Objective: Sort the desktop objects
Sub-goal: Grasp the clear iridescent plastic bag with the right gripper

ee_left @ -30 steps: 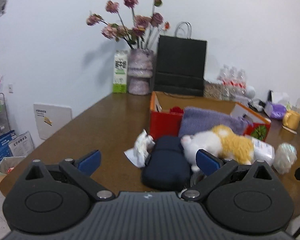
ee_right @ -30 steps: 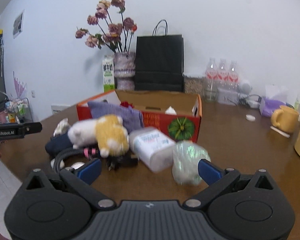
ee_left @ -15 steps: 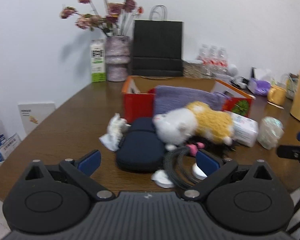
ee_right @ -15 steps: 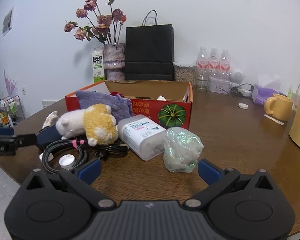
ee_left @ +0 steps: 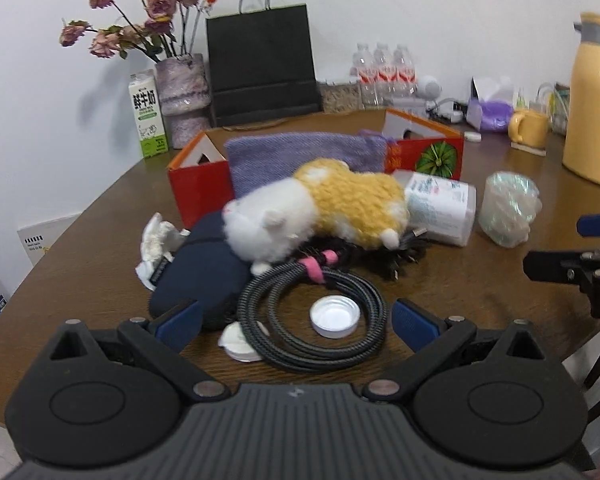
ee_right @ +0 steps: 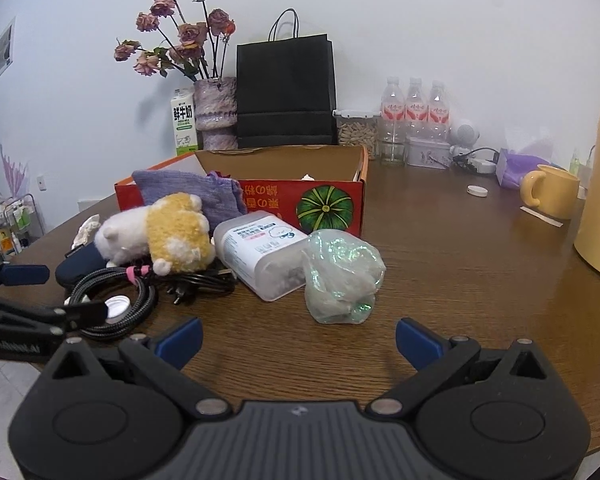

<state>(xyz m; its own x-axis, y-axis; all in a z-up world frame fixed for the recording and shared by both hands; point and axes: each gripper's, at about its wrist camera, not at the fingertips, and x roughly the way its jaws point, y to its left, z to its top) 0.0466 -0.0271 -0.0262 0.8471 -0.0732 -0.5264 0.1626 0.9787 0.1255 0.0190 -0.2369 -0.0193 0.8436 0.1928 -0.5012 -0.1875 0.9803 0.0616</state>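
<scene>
At the near table edge, both the left gripper (ee_left: pixel 294 318) and right gripper (ee_right: pixel 298 338) hover wide open and empty, lined up on the coiled black braided cable (ee_left: pixel 311 320) and crumpled iridescent plastic wrap (ee_right: pixel 341 276) beside the red cardboard box (ee_right: pixel 323 206).

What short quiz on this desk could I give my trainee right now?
1. True or false: both tongs, left and right, are open and empty.
2. What lies inside the coiled cable? A) bottle cap B) mug C) milk carton
3. Fill in: the purple cloth hangs over the rim of the red ____.

Key: 1 true. 2 A, the bottle cap. 3 box.
</scene>
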